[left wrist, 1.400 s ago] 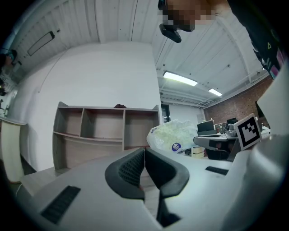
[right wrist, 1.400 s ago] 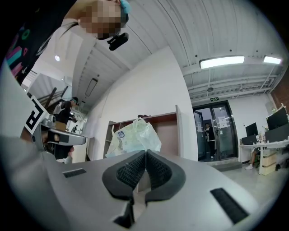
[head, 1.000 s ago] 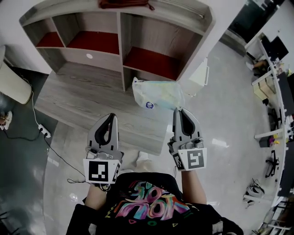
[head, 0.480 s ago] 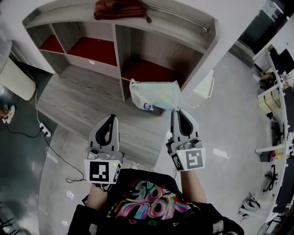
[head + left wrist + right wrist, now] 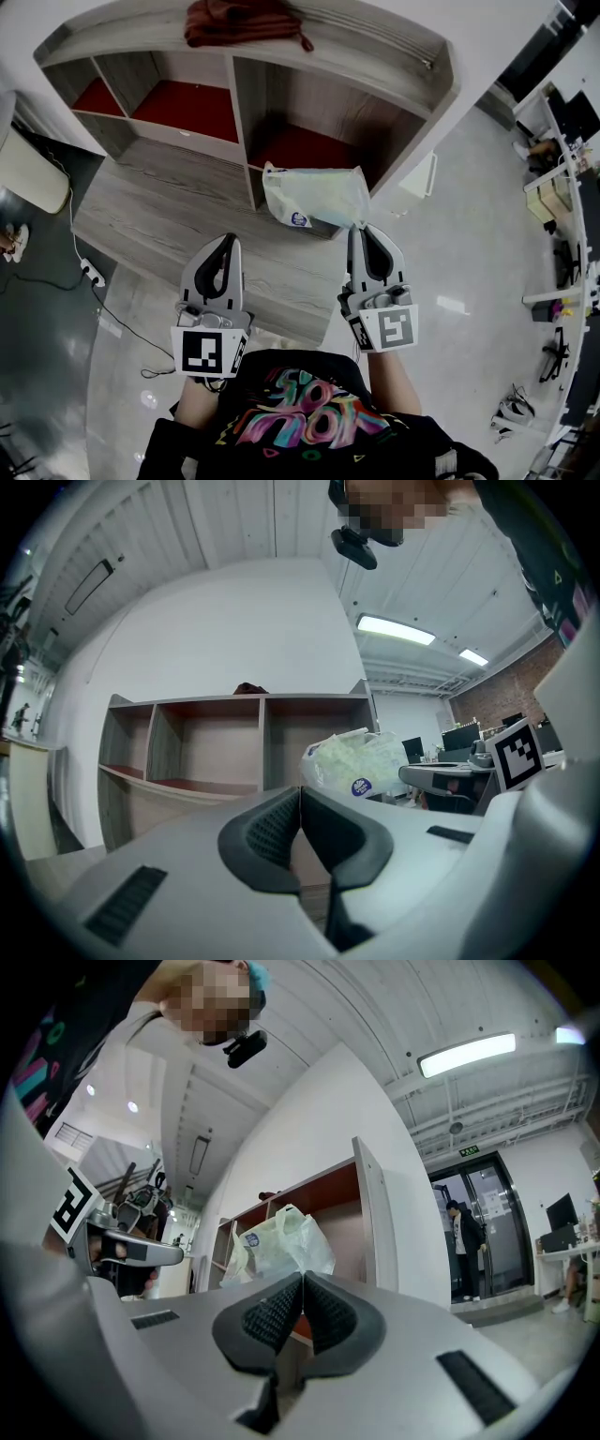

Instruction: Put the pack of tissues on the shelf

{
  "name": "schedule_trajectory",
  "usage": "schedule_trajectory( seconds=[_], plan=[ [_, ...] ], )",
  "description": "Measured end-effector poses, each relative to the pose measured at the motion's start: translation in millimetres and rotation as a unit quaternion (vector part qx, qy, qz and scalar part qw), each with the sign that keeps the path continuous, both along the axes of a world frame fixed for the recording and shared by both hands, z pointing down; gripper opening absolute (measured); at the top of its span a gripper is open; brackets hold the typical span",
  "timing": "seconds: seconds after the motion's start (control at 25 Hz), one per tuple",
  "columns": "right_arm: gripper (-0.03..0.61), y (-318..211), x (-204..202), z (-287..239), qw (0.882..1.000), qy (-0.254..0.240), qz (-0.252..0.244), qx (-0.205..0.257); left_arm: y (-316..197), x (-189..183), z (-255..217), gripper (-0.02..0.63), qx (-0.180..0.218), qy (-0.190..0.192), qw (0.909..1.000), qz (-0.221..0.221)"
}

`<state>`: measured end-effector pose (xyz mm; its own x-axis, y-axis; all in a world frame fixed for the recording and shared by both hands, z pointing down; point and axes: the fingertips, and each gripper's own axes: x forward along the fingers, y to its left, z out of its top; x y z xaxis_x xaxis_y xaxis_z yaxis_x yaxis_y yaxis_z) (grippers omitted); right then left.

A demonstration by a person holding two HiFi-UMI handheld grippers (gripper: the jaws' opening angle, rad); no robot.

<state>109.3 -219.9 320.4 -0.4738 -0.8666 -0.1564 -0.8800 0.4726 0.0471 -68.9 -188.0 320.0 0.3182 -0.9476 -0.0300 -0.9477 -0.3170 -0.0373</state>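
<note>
Your right gripper [image 5: 364,228] clamps a corner of the pale plastic tissue pack [image 5: 314,197], plain in its own view. Head view adds the bare red floor of the right bay in the grey wooden shelf [image 5: 242,103], just behind the pack. Left gripper [image 5: 225,242] closed, empty.

Seen from the person's head, one camera looks steeply down past the left tool [image 5: 228,239] and right tool [image 5: 359,230] to the tabletop [image 5: 169,216] and the shelf [image 5: 375,47] at its far side. Cameras riding low on each tool look out along its jaws, close up, toward that same shelf, the left squarely and the right from off its right end. All three views share the pack of tissues [image 5: 314,197].
</note>
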Motion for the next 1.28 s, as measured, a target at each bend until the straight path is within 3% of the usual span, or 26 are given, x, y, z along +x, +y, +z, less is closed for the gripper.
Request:
schedule_trajectory(
  seconds=[0.56, 1.28],
  plan=[
    [0.017, -13, -8, 5, 1.000, 0.003, 0.008, -0.004, -12, -2, 6, 0.025, -0.009, 0.014, 0.9998, 0.012],
    [0.017, -70, -18, 32, 0.998, -0.004, 0.050, -0.028, -39, -2, 42, 0.025, -0.048, 0.018, 0.9978, 0.042]
  ],
)
